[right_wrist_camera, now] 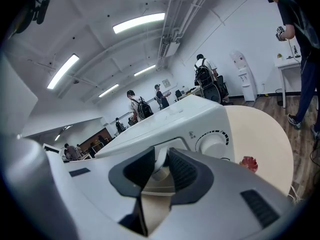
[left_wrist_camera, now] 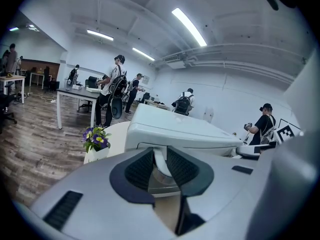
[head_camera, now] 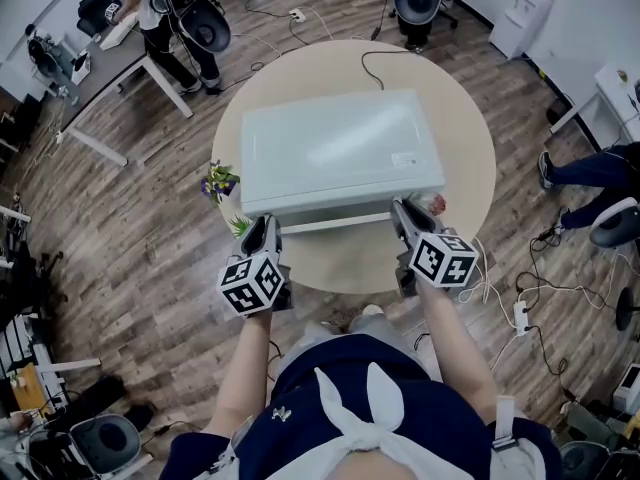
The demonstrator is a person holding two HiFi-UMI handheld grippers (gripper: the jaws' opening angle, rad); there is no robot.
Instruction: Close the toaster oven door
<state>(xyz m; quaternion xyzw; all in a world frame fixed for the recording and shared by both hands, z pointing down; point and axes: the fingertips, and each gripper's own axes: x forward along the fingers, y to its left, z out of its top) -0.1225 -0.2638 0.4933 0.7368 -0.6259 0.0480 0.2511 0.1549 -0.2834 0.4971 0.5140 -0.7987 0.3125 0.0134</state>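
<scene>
Round table point(head_camera: 470, 208), busy workshop. Left gripper point(head_camera: 265, 225), right gripper point(head_camera: 402, 210) both clamp toaster oven point(head_camera: 335, 148) door handle point(head_camera: 335, 224): rigid, smooth, likely light.

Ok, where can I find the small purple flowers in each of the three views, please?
Head view: the purple flowers sit at the table's left edge, just left of the toaster oven.
Left gripper view: lower left of centre, again left of the toaster oven.
Right gripper view: not in it.
Shared landmark: the white toaster oven, seen in all three.
</scene>
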